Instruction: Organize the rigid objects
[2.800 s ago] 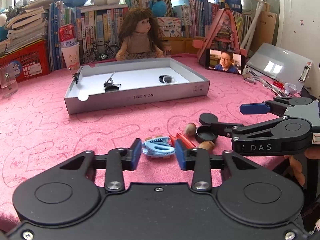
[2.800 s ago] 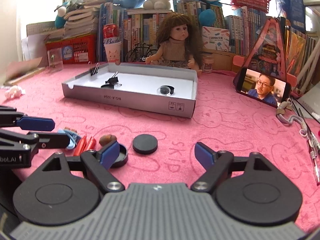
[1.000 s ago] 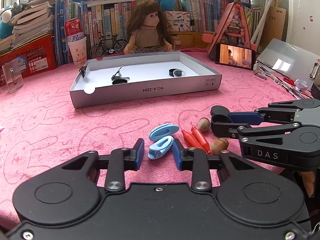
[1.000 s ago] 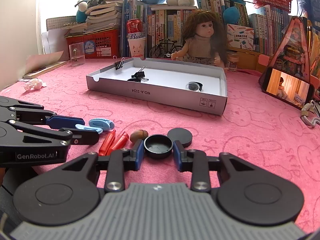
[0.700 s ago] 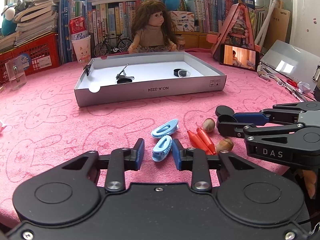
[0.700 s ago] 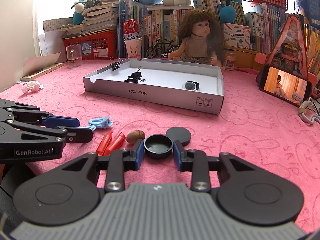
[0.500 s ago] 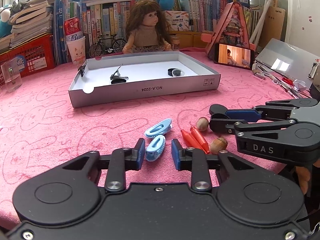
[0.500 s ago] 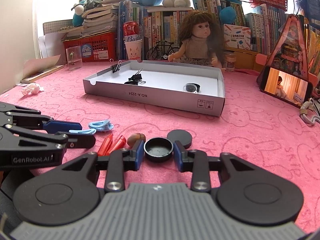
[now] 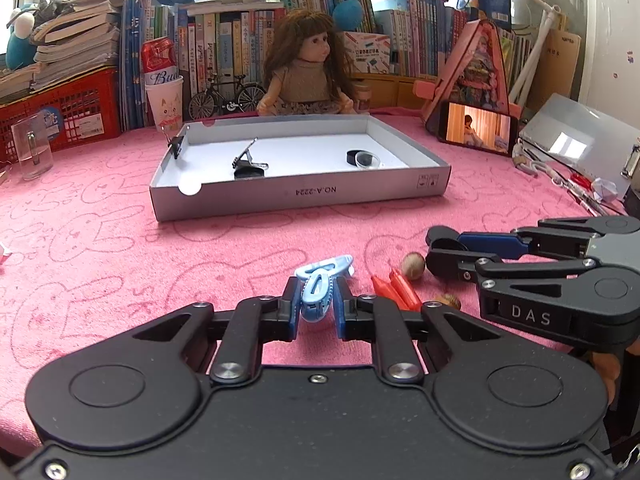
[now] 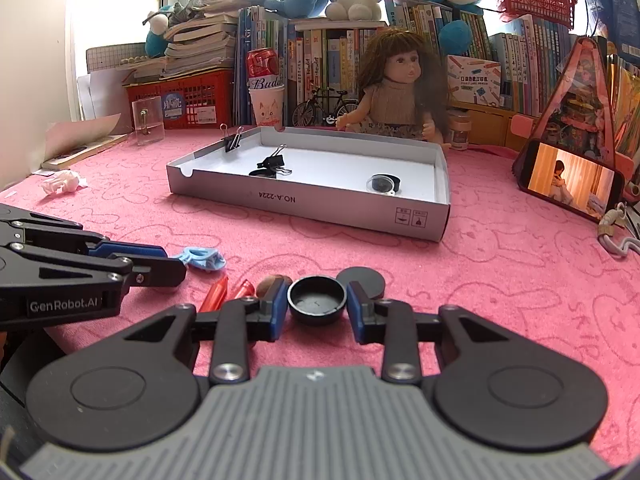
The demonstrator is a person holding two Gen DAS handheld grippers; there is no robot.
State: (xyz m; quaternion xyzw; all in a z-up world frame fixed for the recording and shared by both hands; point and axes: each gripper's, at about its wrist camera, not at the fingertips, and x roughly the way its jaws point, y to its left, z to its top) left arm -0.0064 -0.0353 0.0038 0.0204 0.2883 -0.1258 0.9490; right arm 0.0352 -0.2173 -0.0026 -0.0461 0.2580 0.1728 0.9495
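Note:
My left gripper is shut on a light blue hair clip, held just above the pink cloth. A second blue hair clip lies beyond it. My right gripper is shut on a black round lid. A second black disc lies just behind it. Two red pieces and two nuts lie between the grippers. The grey cardboard tray stands farther back and holds binder clips and a small black lens.
A doll, books, a red basket, a paper cup and a clear glass line the back. A phone on a stand is at the right, with pens and a clipboard beyond.
My left gripper closed on the blue hair clip and lifted it slightly. My right gripper stays shut on the black lid and has moved a little forward.

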